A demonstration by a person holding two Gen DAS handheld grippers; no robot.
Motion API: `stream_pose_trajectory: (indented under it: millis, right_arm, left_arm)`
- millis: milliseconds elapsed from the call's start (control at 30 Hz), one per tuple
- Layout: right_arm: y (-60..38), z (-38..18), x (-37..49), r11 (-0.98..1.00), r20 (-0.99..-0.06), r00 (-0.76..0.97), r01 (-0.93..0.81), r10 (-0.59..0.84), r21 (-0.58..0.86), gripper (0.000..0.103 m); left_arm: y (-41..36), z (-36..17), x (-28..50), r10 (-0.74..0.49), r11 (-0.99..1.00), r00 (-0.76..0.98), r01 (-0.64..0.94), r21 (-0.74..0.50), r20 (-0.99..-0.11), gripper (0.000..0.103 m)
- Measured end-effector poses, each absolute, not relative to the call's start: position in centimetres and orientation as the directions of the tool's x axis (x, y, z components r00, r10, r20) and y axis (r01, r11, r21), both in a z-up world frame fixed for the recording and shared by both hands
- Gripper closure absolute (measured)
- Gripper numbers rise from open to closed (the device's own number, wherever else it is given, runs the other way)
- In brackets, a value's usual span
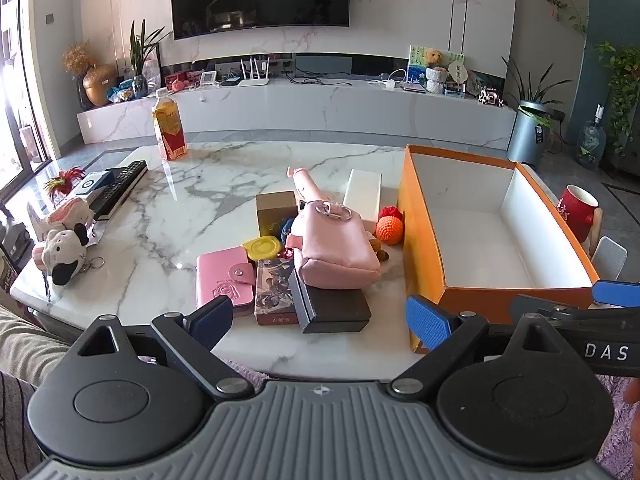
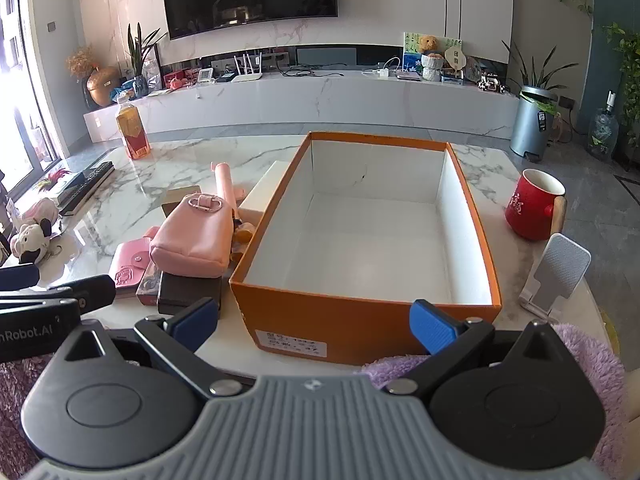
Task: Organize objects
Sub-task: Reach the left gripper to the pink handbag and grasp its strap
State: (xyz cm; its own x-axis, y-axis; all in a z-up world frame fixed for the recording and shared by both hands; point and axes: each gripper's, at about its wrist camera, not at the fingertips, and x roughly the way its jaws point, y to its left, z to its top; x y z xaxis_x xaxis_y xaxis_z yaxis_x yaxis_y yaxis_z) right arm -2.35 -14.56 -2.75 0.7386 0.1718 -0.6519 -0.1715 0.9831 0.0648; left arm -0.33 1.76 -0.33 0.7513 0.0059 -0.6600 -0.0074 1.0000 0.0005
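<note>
An orange box (image 2: pixel 362 322) with a white inside stands open on the marble table (image 1: pixel 160 216), holding nothing that shows. Just beside its left wall lies a heap of small things: a pink pouch (image 1: pixel 334 248) with a metal clasp rests on top of a dark box (image 1: pixel 332 306), with a printed card box (image 1: pixel 274 294) and a pink wallet (image 1: pixel 224 278) to the left of it. Behind these sit a yellow round tin (image 1: pixel 262 249), a brown box (image 1: pixel 276 212), a pink stick-shaped thing (image 1: pixel 304 188), a white box (image 1: pixel 362 196) and an orange crocheted ball (image 1: pixel 390 230) that touches the orange box's wall. The left gripper (image 1: pixel 318 318) hangs over the near table edge facing the heap, fingers spread wide and holding nothing. The right gripper (image 2: pixel 314 320) faces the orange box's near wall, its fingers likewise wide apart. A red mug (image 2: pixel 534 204) stands right of the orange box, and a drink bottle (image 1: pixel 169 126) stands at the far left of the table.
</note>
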Motion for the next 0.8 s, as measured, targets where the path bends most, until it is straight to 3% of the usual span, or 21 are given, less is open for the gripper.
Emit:
stream_pose_trajectory:
  millis: [367, 600, 667, 733, 800]
  right_arm:
    - [-13.6, -2.7, -0.7, 0.972, -0.625, 0.749, -0.225, 0.218, 0.069, 0.003]
    - [-10.6, -1.9, 1.9, 0.934, -0.604, 0.742, -0.357, 0.291, 0.012, 0.020]
    - [-9.5, -1.9, 3.0, 0.922, -0.604, 0.737, -0.387, 0.302, -0.011, 0.031]
    - [-8.6, -2.1, 4.5, 0.915, -0.609, 0.733, -0.402, 0.303, -0.029, 0.038]
    - [-7.7, -2.5, 6.0, 0.904, -0.619, 0.723, -0.424, 0.308, -0.045, 0.053]
  left_arm:
    - [3.6, -1.2, 1.9, -0.080, 0.997, 0.706, 0.043, -0.070, -0.703, 0.000]
    - [6.2, -1.6, 5.5, -0.170, 0.982, 0.665, 0.055, -0.180, -0.727, 0.024]
    - [6.9, -1.9, 6.8, -0.195, 0.975, 0.653, 0.051, -0.214, -0.732, 0.032]
    - [7.7, -2.3, 8.2, -0.223, 0.965, 0.646, 0.037, -0.261, -0.730, 0.033]
    - [8.3, -2.8, 9.8, -0.245, 0.952, 0.637, 0.017, -0.305, -0.731, 0.034]
